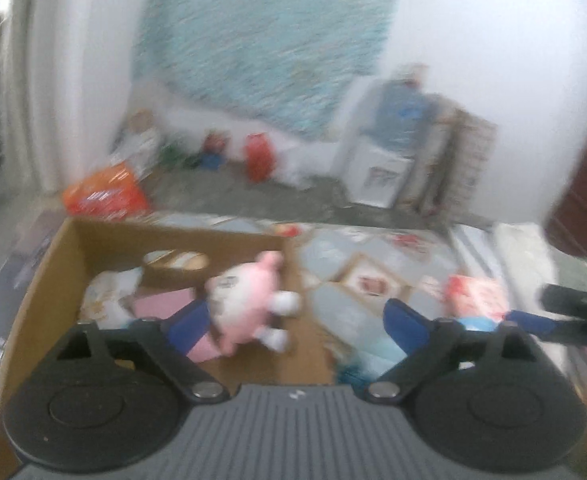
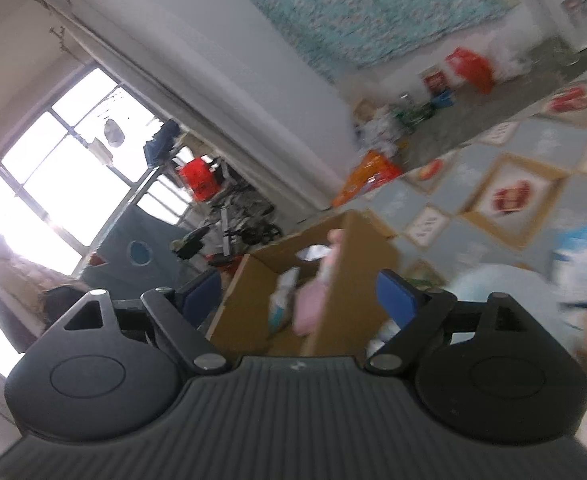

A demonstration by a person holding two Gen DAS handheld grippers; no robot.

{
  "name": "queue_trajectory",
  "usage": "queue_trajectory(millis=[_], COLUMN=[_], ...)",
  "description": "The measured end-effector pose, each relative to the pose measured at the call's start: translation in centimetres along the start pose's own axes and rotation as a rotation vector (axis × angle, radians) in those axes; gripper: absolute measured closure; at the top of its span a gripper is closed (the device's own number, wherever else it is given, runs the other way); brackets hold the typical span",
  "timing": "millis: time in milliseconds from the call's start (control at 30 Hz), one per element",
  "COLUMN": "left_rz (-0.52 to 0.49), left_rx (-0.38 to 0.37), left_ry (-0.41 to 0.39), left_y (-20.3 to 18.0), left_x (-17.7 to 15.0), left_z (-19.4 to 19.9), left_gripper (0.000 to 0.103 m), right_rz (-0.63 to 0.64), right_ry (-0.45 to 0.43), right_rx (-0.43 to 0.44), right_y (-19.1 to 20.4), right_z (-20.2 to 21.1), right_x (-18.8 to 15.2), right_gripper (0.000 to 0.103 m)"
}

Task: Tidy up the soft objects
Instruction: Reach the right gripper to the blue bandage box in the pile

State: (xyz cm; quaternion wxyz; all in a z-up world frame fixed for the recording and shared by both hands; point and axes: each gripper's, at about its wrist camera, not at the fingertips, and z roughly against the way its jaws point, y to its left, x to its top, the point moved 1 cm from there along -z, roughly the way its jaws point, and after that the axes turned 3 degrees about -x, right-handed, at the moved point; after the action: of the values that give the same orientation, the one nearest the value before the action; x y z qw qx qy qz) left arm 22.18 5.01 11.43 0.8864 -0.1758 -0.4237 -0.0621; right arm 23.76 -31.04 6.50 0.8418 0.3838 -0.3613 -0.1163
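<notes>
A cardboard box (image 1: 67,248) sits on a patterned mat (image 1: 345,304). Inside lie a pink plush animal (image 1: 249,300), a white soft item (image 1: 107,300) and a pink flat piece (image 1: 165,304). My left gripper (image 1: 297,320) is open above the box's right side, empty. A red and white soft object (image 1: 477,294) lies on the mat beyond its right finger. In the right wrist view the box (image 2: 357,264) stands between the open fingers of my right gripper (image 2: 297,292), with the pink plush (image 2: 321,280) inside. A light blue soft item (image 2: 509,292) lies to the right. Both views are blurred.
An orange package (image 1: 105,196) lies behind the box. Red containers (image 1: 259,156) and a white water dispenser (image 1: 381,160) stand by the far wall. A dark door (image 1: 581,200) is at the right. A window (image 2: 53,184) and clutter are at the left.
</notes>
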Motion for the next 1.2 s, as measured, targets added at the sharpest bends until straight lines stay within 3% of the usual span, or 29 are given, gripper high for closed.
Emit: queue_trajectory(millis=[233, 533, 867, 1200], left_rz=[-0.169, -0.339, -0.533, -0.632], left_rx=[-0.128, -0.274, -0.286, -0.271], left_ry=[-0.041, -0.009, 0.002, 0.066], left_y=[-7.6, -16.7, -24.1, -27.1], left_x=[-3.8, -10.6, -16.8, -19.8], left_z=[3.0, 1.8, -0.8, -4.9], left_gripper=[0.0, 0.0, 0.0, 0.001], right_rz=[0.029, -0.117, -0.18, -0.199], right_ry=[-0.064, -0.111, -0.162, -0.191], right_rx=[-0.157, -0.203, -0.196, -0.25], right_y=[-3.7, -10.7, -14.3, -17.1], right_z=[10.0, 16.1, 17.8, 17.8], right_x=[-3.7, -8.1, -9.4, -10.1], right_gripper=[0.013, 0.013, 0.013, 0.013])
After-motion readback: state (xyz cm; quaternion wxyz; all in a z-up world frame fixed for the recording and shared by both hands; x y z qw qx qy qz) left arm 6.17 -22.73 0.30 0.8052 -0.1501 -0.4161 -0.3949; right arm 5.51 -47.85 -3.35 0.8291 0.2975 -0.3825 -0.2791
